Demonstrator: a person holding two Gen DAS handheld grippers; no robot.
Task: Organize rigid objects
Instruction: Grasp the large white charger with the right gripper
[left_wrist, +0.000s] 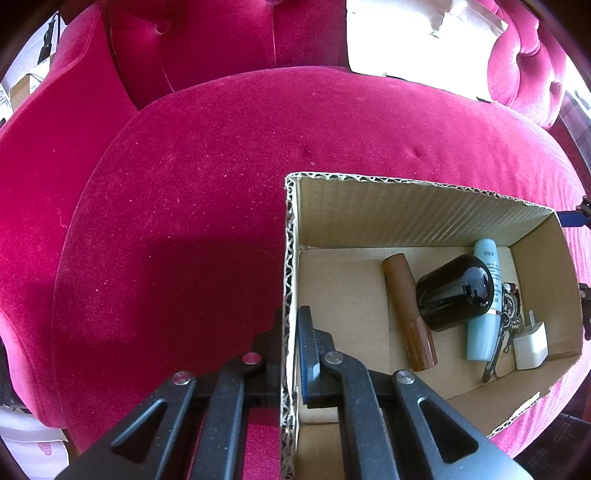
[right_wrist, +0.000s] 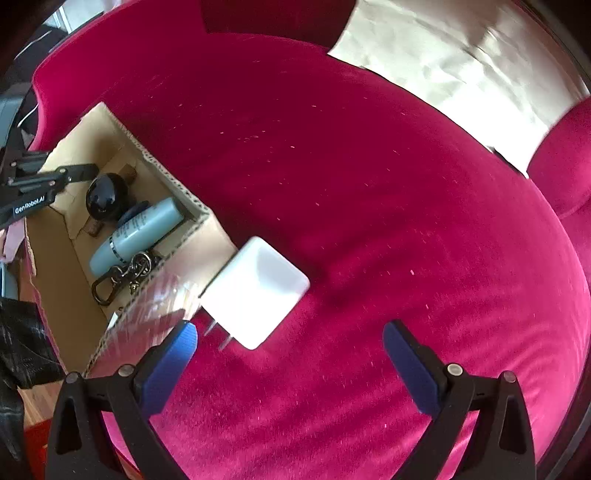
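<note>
An open cardboard box (left_wrist: 406, 210) sits on a red velvet sofa seat (left_wrist: 184, 184). It holds a brown tube (left_wrist: 408, 312), a black round jar (left_wrist: 454, 291), a pale blue tube (left_wrist: 484, 306), a metal key clasp (left_wrist: 508, 317) and a small white plug (left_wrist: 530, 345). My left gripper (left_wrist: 290, 343) is shut on the box's left wall. In the right wrist view a larger white charger (right_wrist: 256, 293) lies on the seat beside the box (right_wrist: 207, 229). My right gripper (right_wrist: 290, 341) is open just behind the charger, not touching it.
A beige paper sheet (right_wrist: 454, 85) lies at the back right of the seat, against the tufted backrest (left_wrist: 221, 33). The left gripper (right_wrist: 40, 184) shows at the box's far side in the right wrist view. Dark clutter (right_wrist: 22, 332) lies off the sofa's left edge.
</note>
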